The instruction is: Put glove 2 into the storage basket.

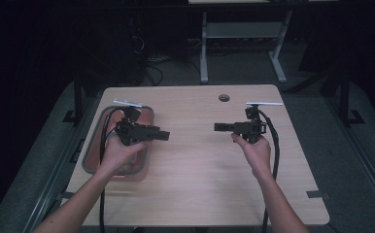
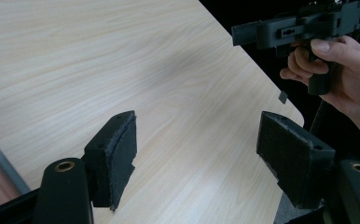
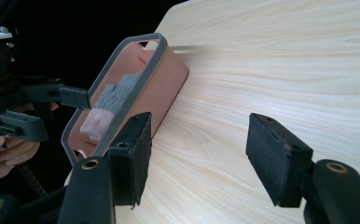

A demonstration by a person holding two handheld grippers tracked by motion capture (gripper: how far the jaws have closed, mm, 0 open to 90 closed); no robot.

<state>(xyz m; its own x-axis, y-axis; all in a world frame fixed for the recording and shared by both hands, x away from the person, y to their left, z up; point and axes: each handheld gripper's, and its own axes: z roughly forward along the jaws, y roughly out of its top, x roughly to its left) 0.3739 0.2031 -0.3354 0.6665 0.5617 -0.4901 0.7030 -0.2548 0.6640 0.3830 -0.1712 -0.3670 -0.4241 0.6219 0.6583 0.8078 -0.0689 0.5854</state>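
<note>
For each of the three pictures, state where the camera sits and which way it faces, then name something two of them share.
High view: above the person's side, facing forward and down on the table; both forearms, left gripper, right gripper.
Left gripper view: on the left gripper, facing across the table; its open jaws, the right hand.
Right gripper view: on the right gripper, facing the bin; its open jaws.
Shared: the bin.

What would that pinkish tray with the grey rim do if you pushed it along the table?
The tray would probably slide rather than tip, since it sits low and flat on the smooth wooden table. It looks like light plastic, so a gentle shove should do. The folded cloth inside may shift.
</note>
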